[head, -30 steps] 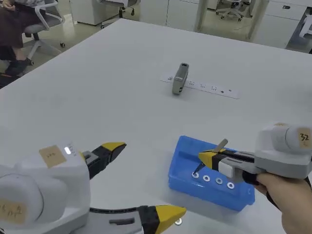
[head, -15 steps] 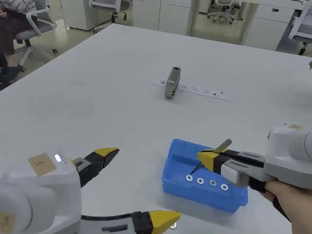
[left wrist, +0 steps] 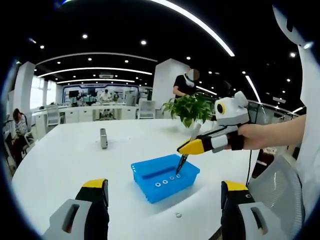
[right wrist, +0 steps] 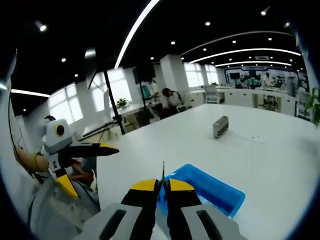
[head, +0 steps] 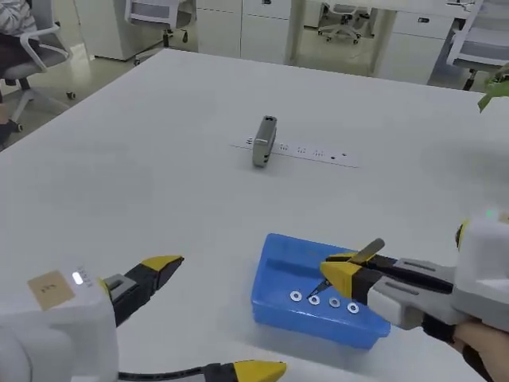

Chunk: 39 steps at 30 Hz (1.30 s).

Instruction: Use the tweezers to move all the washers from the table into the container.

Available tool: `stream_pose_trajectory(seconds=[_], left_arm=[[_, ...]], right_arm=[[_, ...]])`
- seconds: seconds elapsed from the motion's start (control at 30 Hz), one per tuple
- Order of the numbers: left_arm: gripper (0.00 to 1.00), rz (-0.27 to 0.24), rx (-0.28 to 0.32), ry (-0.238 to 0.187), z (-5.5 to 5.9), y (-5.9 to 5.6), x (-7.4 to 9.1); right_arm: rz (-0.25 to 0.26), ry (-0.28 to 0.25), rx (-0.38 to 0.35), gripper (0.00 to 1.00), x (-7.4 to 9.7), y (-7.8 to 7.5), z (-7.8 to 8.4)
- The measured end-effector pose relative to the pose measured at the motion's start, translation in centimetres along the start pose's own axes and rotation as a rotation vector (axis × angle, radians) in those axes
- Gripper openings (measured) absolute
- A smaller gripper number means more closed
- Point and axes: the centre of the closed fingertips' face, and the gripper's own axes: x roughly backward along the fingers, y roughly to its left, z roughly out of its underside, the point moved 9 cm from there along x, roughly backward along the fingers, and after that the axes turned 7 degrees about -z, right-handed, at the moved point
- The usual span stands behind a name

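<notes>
A blue container sits on the white table and holds several washers in a row. My right gripper is shut on thin dark tweezers, whose tip points down at that row; the same tweezers rise between the closed yellow jaws over the container. My left gripper stands open to the left of the container with nothing between its jaws. Its own view looks past the left gripper to the container, the right gripper above it, and one loose washer on the table nearer me.
A white power strip with a grey adapter plugged in lies at the middle of the table. Office chairs and desks stand beyond the table's far edge. A potted plant and a standing person are in the background.
The head camera has shifted, so the whole scene sits further left and lower. The tweezers' tip stays over the washers in the container. Neither grip has changed.
</notes>
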Motion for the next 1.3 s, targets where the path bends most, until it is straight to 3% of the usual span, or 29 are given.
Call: stream_pose_trajectory(seconds=[0.27,0.57,0.93,1.3], left_arm=[[0.95,0.008,-0.003,-0.002,0.0,-0.1,0.1],[0.95,0.013,-0.006,-0.006,0.0,-0.2,0.1],[0.95,0.008,0.001,-0.009,0.0,0.0,0.1],[0.95,0.011,0.01,-0.003,0.1,0.1,0.1]], right_arm=[[-0.057,0.037,0.007,0.03,-0.7,1.4,0.5],[-0.121,0.098,-0.02,0.03,-2.5,2.4,2.4],[-0.154,0.199,-0.059,0.03,-4.0,2.2,4.9],[-0.178,0.243,-0.063,0.04,-5.0,2.3,6.1]])
